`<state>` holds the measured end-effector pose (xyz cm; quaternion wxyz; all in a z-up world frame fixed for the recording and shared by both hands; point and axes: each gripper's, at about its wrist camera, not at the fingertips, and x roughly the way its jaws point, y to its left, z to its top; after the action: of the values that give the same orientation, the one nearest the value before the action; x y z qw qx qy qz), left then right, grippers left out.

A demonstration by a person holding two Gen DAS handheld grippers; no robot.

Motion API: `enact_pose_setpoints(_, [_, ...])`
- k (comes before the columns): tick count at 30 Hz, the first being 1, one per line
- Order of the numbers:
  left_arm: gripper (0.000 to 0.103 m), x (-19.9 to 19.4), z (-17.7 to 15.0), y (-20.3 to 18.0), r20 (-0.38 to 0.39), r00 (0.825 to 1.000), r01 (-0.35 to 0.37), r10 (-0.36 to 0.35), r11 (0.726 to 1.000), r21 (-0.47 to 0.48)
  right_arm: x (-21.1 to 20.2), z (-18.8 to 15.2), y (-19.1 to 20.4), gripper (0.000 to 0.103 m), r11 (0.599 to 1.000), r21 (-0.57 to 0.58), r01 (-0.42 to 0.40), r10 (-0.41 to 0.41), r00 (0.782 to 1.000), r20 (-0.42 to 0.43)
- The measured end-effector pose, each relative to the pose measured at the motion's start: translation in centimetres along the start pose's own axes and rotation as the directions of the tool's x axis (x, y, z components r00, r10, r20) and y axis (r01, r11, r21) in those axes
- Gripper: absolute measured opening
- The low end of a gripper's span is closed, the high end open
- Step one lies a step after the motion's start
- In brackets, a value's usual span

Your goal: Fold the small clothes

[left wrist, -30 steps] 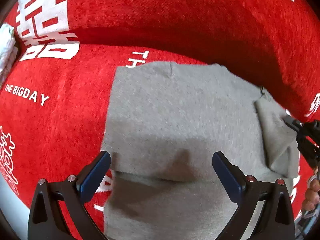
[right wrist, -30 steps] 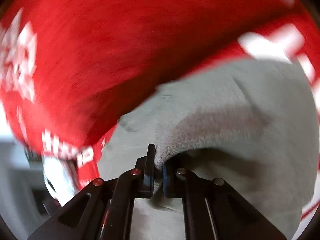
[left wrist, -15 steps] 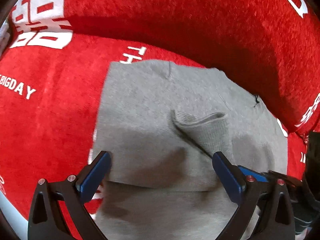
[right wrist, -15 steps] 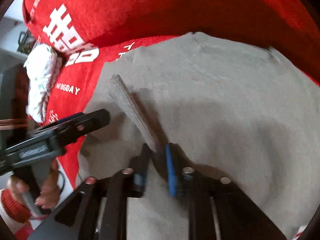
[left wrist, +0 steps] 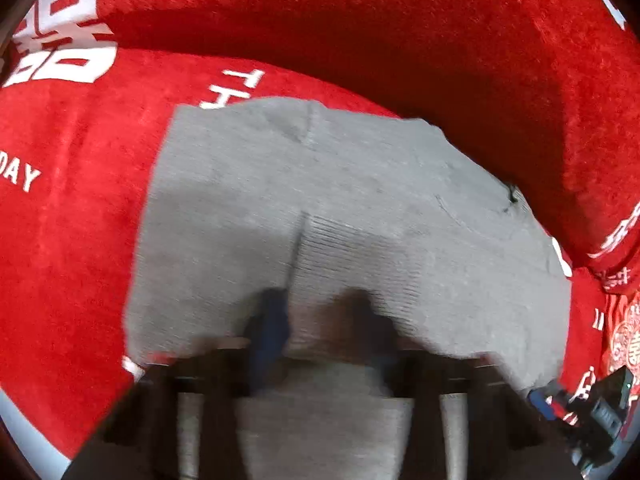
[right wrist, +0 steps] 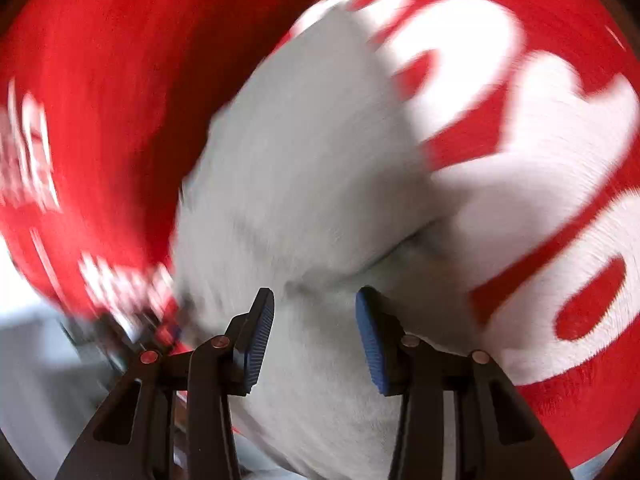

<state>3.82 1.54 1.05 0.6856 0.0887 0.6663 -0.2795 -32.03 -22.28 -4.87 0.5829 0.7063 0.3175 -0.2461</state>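
Note:
A grey knitted garment (left wrist: 360,176) lies flat on a red cover (left wrist: 72,248) printed with white lettering. Its sleeve is folded inward, and the ribbed cuff (left wrist: 340,248) rests on the garment's middle. My left gripper (left wrist: 318,320) points down onto that cuff; its blurred jaws are closing with the ribbed cloth between them. In the right wrist view, which is heavily blurred, my right gripper (right wrist: 316,320) hangs over the grey garment (right wrist: 304,140). Its jaws are opening and hold nothing.
The red cover rises into a cushioned back (left wrist: 360,20) behind the garment. Large white characters (right wrist: 500,120) on the cover show beside the garment. A dark gripper part (left wrist: 592,408) sits at the lower right edge of the left wrist view.
The right gripper laid the sleeve across the garment, let go and swung away to the right. The left gripper's jaws went from wide open to narrow over the cuff.

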Motion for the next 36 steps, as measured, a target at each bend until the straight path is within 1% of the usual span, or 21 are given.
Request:
enact_pose_setpoints(1, [0.014, -0.2, 0.0, 0.3, 0.001, 1.000, 0.012, -0.012, 1.000, -0.010, -0.2, 0.4, -0.4, 0.046, 0.999, 0.031, -0.023, 0.022, 1.000, 0.019])
enact_pose_setpoints(2, [0.009, -0.5, 0.1, 0.7, 0.003, 0.999, 0.032, -0.032, 0.999, -0.022, -0.3, 1.0, -0.5, 0.036, 0.998, 0.046, -0.037, 0.036, 0.999, 0.037])
enact_pose_setpoints(3, [0.009, -0.9, 0.1, 1.1, 0.003, 0.999, 0.052, -0.052, 0.998, -0.032, -0.4, 1.3, -0.3, 0.022, 0.999, 0.033, -0.026, 0.024, 0.999, 0.043])
enact_pose_setpoints(4, [0.009, -1.2, 0.0, 1.3, 0.006, 0.998, 0.062, -0.061, 0.998, -0.034, -0.3, 1.6, 0.4, 0.006, 1.000, -0.009, 0.003, -0.002, 0.999, 0.043])
enact_pose_setpoints(8, [0.009, -1.7, -1.1, 1.2, -0.001, 0.999, 0.049, -0.049, 0.999, 0.001, -0.9, 2.5, 2.6, 0.006, 0.978, -0.188, 0.094, -0.086, 0.995, 0.051])
enact_pose_setpoints(10, [0.009, -1.3, -2.4, 1.1, -0.009, 0.999, 0.034, -0.034, 0.999, 0.022, -1.3, 3.0, 1.8, 0.006, 0.969, -0.210, 0.132, -0.124, 0.991, 0.052])
enact_pose_setpoints(12, [0.009, -1.2, -3.1, 1.1, -0.003, 1.000, 0.029, -0.028, 0.999, 0.032, -0.5, 3.2, 1.2, 0.006, 0.965, -0.214, 0.153, -0.149, 0.988, 0.033])
enact_pose_setpoints(14, [0.009, -1.5, -3.4, 0.9, 0.002, 1.000, 0.025, -0.025, 0.999, 0.042, -0.4, 3.2, 0.8, 0.006, 0.964, -0.222, 0.147, -0.146, 0.989, 0.021])
enact_pose_setpoints(17, [0.009, -2.0, -3.7, 0.6, -0.002, 1.000, 0.012, -0.012, 0.997, 0.076, -0.5, 2.9, 1.0, 0.006, 0.958, -0.230, 0.171, -0.172, 0.985, 0.018])
enact_pose_setpoints(19, [0.009, -2.4, -3.8, 0.5, -0.003, 1.000, -0.008, 0.009, 0.995, 0.103, -0.7, 2.6, 1.4, 0.010, 0.953, -0.237, 0.189, -0.193, 0.981, 0.008])
enact_pose_setpoints(20, [0.009, -2.7, -3.9, 0.6, -0.003, 1.000, -0.017, 0.017, 0.993, 0.113, -1.1, 2.4, 1.5, 0.014, 0.949, -0.249, 0.193, -0.199, 0.980, 0.002])
enact_pose_setpoints(21, [0.009, -3.0, -4.0, 0.8, -0.003, 1.000, -0.020, 0.021, 0.993, 0.116, -1.3, 2.0, 1.8, 0.017, 0.947, -0.262, 0.185, -0.194, 0.981, -0.010])
enact_pose_setpoints(22, [0.009, -3.1, -4.0, 0.8, -0.002, 1.000, -0.024, 0.025, 0.993, 0.118, -1.5, 1.6, 2.0, 0.022, 0.953, -0.264, 0.151, -0.166, 0.985, -0.035])
enact_pose_setpoints(23, [0.009, -3.3, -3.9, 0.9, -0.001, 1.000, -0.031, 0.031, 0.993, 0.118, -1.6, 1.1, 2.1, 0.030, 0.960, -0.258, 0.108, -0.129, 0.990, -0.065])
enact_pose_setpoints(24, [0.009, -3.6, -3.8, 0.8, 0.005, 0.999, -0.043, 0.042, 0.992, 0.117, -1.6, 0.3, 2.2, 0.035, 0.968, -0.245, 0.054, -0.080, 0.992, -0.101])
enact_pose_setpoints(25, [0.009, -3.8, -3.8, 0.7, 0.012, 0.998, -0.059, 0.058, 0.992, 0.116, -1.1, -0.4, 2.5, 0.046, 0.973, -0.231, 0.013, -0.043, 0.991, -0.125])
enact_pose_setpoints(27, [0.009, -4.0, -3.1, 0.9, 0.007, 0.997, -0.071, 0.070, 0.991, 0.113, 1.1, -2.2, 3.6, 0.047, 0.978, -0.198, -0.072, 0.035, 0.982, -0.187])
enact_pose_setpoints(29, [0.009, -4.0, -3.2, 0.7, 0.002, 0.997, -0.082, 0.082, 0.991, 0.111, 4.8, -4.3, 5.4, 0.046, 0.975, -0.145, -0.168, 0.128, 0.959, -0.252])
enact_pose_setpoints(31, [0.009, -3.5, -2.9, 0.1, -0.003, 0.996, -0.093, 0.094, 0.989, 0.114, 7.8, -5.8, 6.7, 0.046, 0.970, -0.089, -0.228, 0.193, 0.936, -0.295])
enact_pose_setpoints(33, [0.009, -3.6, -2.9, 0.4, -0.006, 0.994, -0.111, 0.113, 0.986, 0.121, 10.7, -7.0, 8.2, 0.046, 0.962, -0.048, -0.269, 0.240, 0.917, -0.317])
enact_pose_setpoints(36, [0.009, -3.6, -3.0, 0.9, 0.004, 0.987, -0.159, 0.160, 0.979, 0.124, 14.1, -7.8, 9.6, 0.046, 0.969, -0.017, -0.247, 0.228, 0.919, -0.322])
